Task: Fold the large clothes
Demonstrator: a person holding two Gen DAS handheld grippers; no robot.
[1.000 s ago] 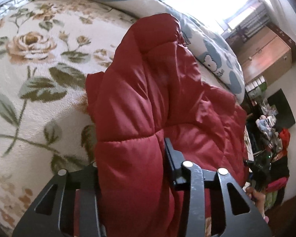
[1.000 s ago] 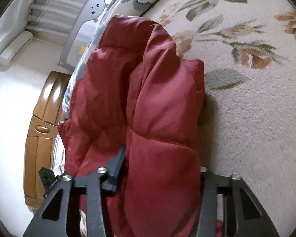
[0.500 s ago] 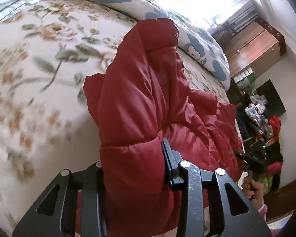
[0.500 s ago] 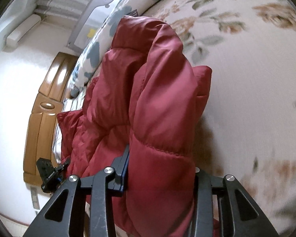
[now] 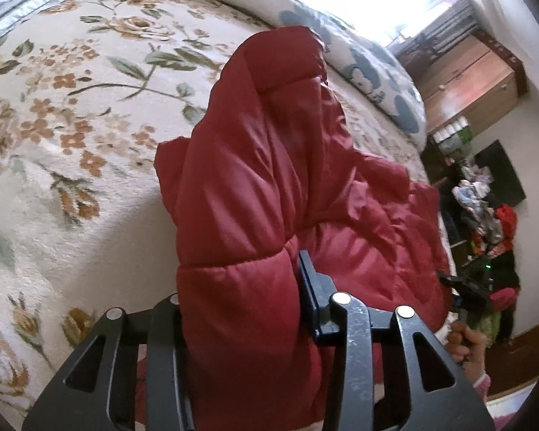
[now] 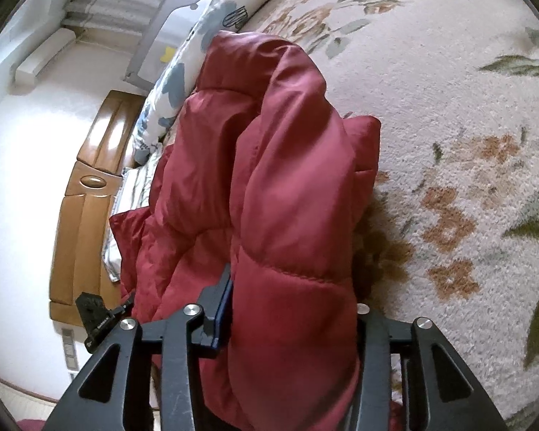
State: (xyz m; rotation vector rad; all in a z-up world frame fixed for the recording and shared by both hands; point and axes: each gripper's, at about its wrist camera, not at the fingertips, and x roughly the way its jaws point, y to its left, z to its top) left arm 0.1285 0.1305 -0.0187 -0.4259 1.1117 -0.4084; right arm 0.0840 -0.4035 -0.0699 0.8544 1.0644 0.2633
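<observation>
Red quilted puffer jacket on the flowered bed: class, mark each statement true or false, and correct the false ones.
1. The left claw is clamped on the red quilted puffer jacket. True.
2. The right claw is open and holds nothing. False: it is shut on a padded fold of the jacket.
3. The jacket lies over a cream blanket with a rose and leaf pattern. True.
4. The blanket is plain blue. False: it is cream with flowers.
5. A wooden headboard shows in the right wrist view. True.

Black left tool (image 5: 239,309) with silver screws; pink sleeve (image 5: 479,384).
</observation>
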